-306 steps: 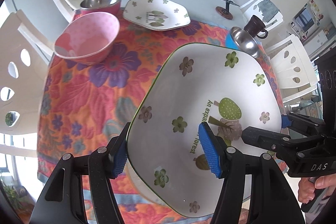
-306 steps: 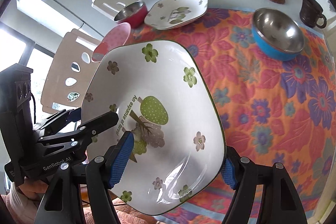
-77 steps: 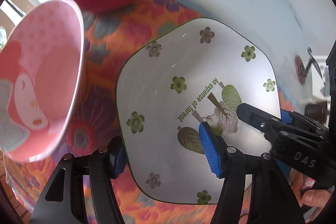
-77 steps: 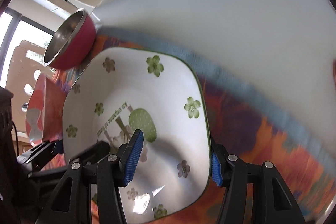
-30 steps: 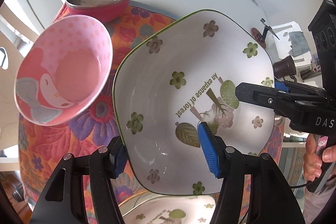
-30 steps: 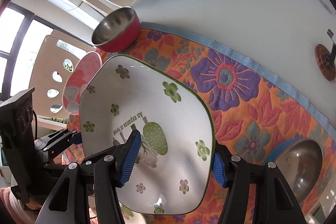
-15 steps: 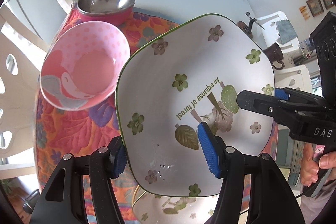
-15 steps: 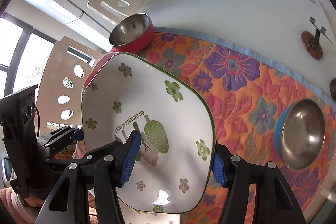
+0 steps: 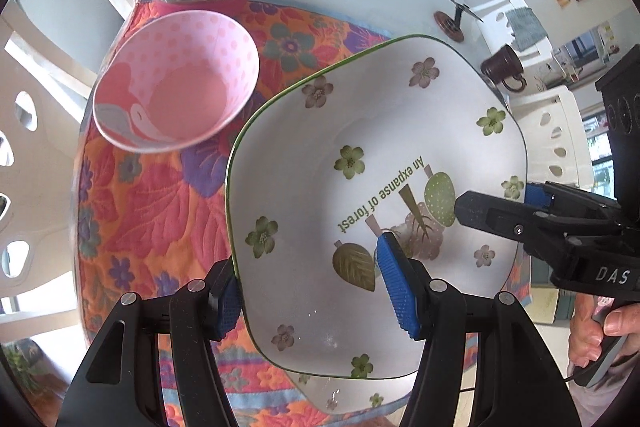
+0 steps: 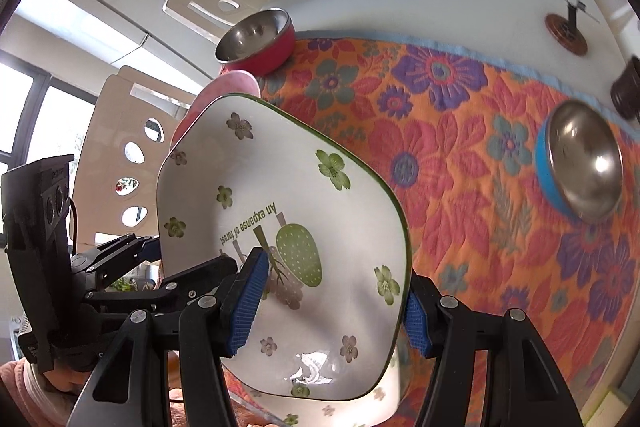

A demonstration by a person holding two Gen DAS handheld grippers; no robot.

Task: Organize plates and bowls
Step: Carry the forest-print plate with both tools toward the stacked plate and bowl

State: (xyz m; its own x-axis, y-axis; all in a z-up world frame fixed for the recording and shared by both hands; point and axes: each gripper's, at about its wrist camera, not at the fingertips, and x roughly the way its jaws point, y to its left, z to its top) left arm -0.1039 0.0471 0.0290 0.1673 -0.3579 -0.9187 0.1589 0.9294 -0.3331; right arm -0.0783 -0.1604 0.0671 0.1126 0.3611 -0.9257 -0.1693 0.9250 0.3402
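left gripper (image 9: 316, 291) clamps floral plate (image 9: 360, 155) rim | right gripper (image 10: 332, 303) grips opposite rim | plate reads "an expanse of forest" | right gripper marked "das"

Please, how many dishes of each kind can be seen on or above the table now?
Floral plates: 2, the held plate and the plate under it.
Steel bowls: 2, the red one and the blue one.
Pink bowl: 1.
Brown mug: 1.
Total: 6.
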